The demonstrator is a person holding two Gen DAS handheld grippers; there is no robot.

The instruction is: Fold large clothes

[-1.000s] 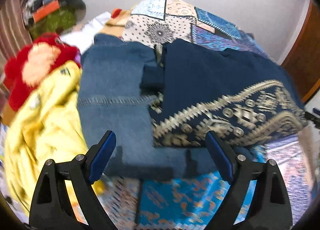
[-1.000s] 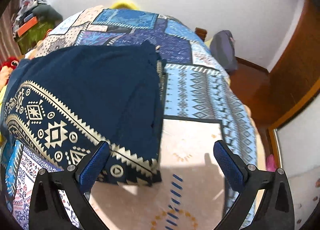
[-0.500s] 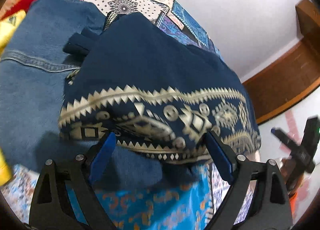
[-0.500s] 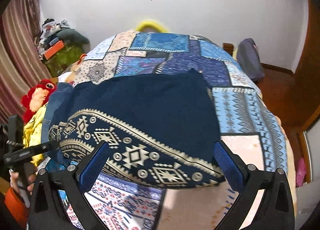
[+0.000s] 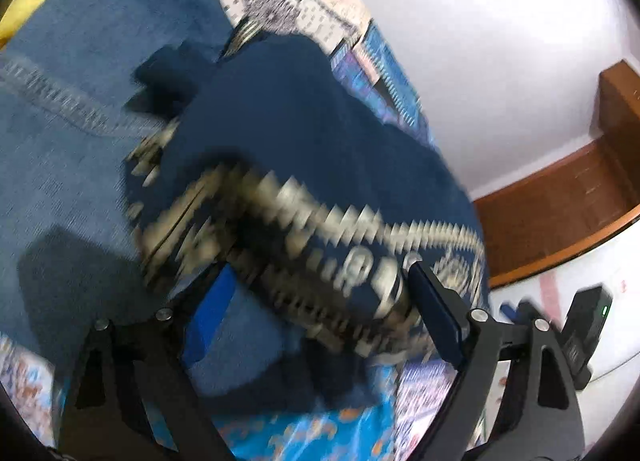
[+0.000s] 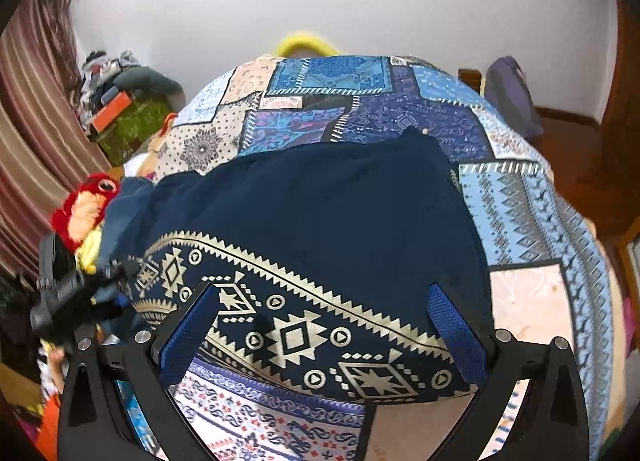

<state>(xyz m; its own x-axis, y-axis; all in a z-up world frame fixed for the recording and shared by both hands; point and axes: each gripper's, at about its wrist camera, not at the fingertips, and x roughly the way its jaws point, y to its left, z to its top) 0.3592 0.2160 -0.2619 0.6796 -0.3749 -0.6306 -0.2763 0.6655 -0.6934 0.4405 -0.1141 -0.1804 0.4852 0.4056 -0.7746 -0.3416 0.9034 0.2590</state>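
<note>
Right wrist view: the navy garment lies on the patchwork bedspread, its gold-patterned hem nearest the camera. The right gripper has its jaws spread wide, one blue pad on each side of the hem border; nothing is clamped between them. The left gripper appears at the garment's left hem corner. Beyond that corner sit a red plush toy and a yellow cloth.

Left wrist view (motion-blurred): the left gripper also has its jaws spread wide, with the garment's patterned hem lying between the pads; contact with the fabric cannot be confirmed because of the blur. A denim garment lies left of the navy garment and partly beneath its edge. The right gripper is visible past the garment's right hem corner.
</note>
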